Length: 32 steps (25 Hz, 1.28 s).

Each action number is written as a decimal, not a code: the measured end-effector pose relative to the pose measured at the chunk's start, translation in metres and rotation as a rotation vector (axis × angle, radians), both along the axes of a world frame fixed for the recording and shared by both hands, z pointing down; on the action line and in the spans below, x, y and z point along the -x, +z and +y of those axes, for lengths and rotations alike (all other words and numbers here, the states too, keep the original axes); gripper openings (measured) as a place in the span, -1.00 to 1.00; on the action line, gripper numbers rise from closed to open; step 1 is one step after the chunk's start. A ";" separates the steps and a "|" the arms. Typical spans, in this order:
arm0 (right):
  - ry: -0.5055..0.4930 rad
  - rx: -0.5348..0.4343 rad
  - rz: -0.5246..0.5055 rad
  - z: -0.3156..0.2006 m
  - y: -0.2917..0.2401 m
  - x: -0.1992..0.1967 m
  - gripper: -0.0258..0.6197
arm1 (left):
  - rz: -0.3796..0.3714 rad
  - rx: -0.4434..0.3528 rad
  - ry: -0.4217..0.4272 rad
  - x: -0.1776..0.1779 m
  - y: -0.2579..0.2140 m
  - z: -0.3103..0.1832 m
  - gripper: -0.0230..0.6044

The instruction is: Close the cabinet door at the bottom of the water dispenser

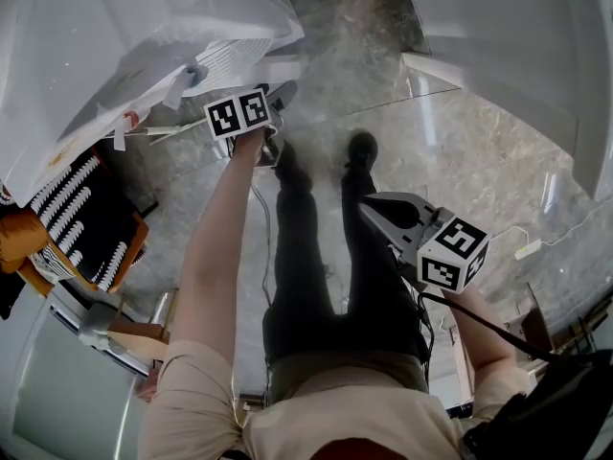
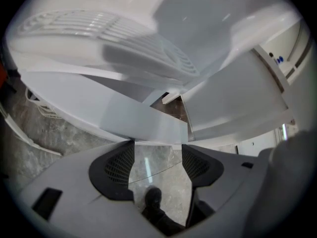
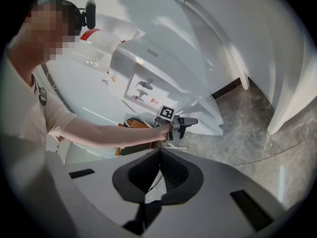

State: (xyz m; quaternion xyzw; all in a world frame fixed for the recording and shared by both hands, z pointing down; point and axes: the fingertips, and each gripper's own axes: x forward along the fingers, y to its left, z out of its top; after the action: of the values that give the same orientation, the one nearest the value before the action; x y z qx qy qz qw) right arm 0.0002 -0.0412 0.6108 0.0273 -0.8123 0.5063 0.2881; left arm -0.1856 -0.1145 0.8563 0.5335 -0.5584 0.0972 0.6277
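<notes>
**Floor** (image 1: 460, 132): grey marbled stone, glossy, filling the centre and right of the head view.

**Water dispenser** (image 1: 115, 46): white body at the upper left of the head view. In the right gripper view it stands left of centre (image 3: 148, 68), with a clear bottle (image 3: 94, 48) on top.

**Cabinet door** (image 2: 133, 115): white panel at the base of the dispenser, crossing the middle of the left gripper view on a slant. It appears ajar. A dark gap (image 2: 168, 99) shows behind its free edge, though the wide-angle bend makes the angle hard to judge.

**Person**: seen from above at the centre bottom of the head view, in a beige top and dark trousers. The left arm (image 1: 215, 247) is stretched toward the dispenser.

**Striped fabric** (image 1: 77, 218): black and white, on an orange-brown frame at the left edge of the head view.

**Left gripper** (image 1: 284, 92): at the foot of the dispenser, marker cube uppermost. Its jaws stand apart with nothing between them (image 2: 157, 144), only floor showing through. The door's lower edge lies just past the tips, and contact cannot be told.

**Right gripper** (image 1: 369, 209): held right of centre over the floor, well apart from the dispenser. Its jaws are pressed together on nothing (image 3: 159, 151).

**Shoe** (image 1: 362, 147): black, at upper centre of the head view.
</notes>
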 end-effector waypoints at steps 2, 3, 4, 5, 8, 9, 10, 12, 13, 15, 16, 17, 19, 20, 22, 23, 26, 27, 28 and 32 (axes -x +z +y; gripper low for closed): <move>0.000 -0.002 -0.001 -0.002 -0.001 0.000 -0.88 | -0.049 0.008 0.068 -0.001 0.002 0.000 -0.03; 0.001 -0.002 0.001 -0.003 0.000 -0.001 -0.88 | -0.068 0.009 0.092 -0.001 0.002 0.000 -0.03; 0.002 -0.002 0.003 -0.003 0.000 -0.001 -0.88 | -0.078 0.009 0.104 -0.001 0.002 -0.001 -0.03; 0.001 -0.002 0.004 -0.004 0.000 -0.002 -0.88 | -0.083 0.009 0.108 -0.001 0.002 -0.002 -0.03; -0.007 -0.004 0.003 -0.005 0.001 -0.003 -0.88 | -0.097 0.003 0.115 0.000 0.003 -0.006 -0.03; -0.007 -0.004 0.004 -0.005 0.001 -0.003 -0.88 | -0.102 0.000 0.119 0.000 0.003 -0.008 -0.03; -0.006 -0.002 0.004 -0.006 0.001 -0.004 -0.88 | -0.104 -0.003 0.122 0.000 0.003 -0.009 -0.03; 0.004 0.009 0.005 -0.007 0.001 -0.004 -0.88 | -0.105 -0.006 0.122 0.001 0.003 -0.012 -0.03; 0.010 0.015 0.006 -0.008 0.001 -0.005 -0.88 | -0.105 -0.007 0.120 0.002 0.003 -0.013 -0.03; 0.013 0.020 0.004 -0.009 0.001 -0.004 -0.88 | -0.108 -0.009 0.113 0.003 0.003 -0.016 -0.03; 0.009 0.019 0.001 -0.009 0.001 -0.004 -0.88 | -0.110 -0.012 0.107 0.003 0.003 -0.017 -0.03; 0.006 0.018 -0.001 -0.009 0.001 -0.004 -0.88 | -0.112 -0.014 0.100 0.004 0.003 -0.018 -0.03; 0.010 0.022 -0.002 -0.010 0.001 -0.004 -0.88 | -0.116 -0.019 0.088 0.005 0.003 -0.021 -0.03; 0.013 0.025 -0.003 -0.010 0.001 -0.004 -0.88 | -0.119 -0.022 0.087 0.005 0.003 -0.022 -0.03; 0.015 0.029 -0.007 -0.011 0.001 -0.003 -0.88 | -0.127 -0.028 0.090 0.006 0.003 -0.024 -0.03; 0.014 0.029 -0.008 -0.011 0.000 -0.003 -0.88 | -0.132 -0.031 0.091 0.007 0.002 -0.025 -0.03; 0.017 0.031 -0.008 -0.011 0.000 -0.004 -0.88 | -0.138 -0.044 0.077 0.009 0.001 -0.028 -0.03; 0.020 0.032 -0.008 -0.011 0.000 -0.004 -0.88 | -0.139 -0.048 0.071 0.009 0.001 -0.030 -0.03; 0.022 0.034 -0.008 -0.010 0.000 -0.005 -0.88 | -0.141 -0.051 0.067 0.009 0.001 -0.031 -0.03; 0.025 0.041 -0.003 -0.007 0.000 -0.008 -0.88 | -0.160 -0.066 0.055 0.010 0.001 -0.035 -0.03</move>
State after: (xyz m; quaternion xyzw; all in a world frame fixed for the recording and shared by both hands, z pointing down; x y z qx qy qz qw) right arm 0.0079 -0.0484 0.6110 0.0308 -0.8018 0.5266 0.2810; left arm -0.1955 -0.1492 0.8569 0.5596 -0.5947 0.1384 0.5604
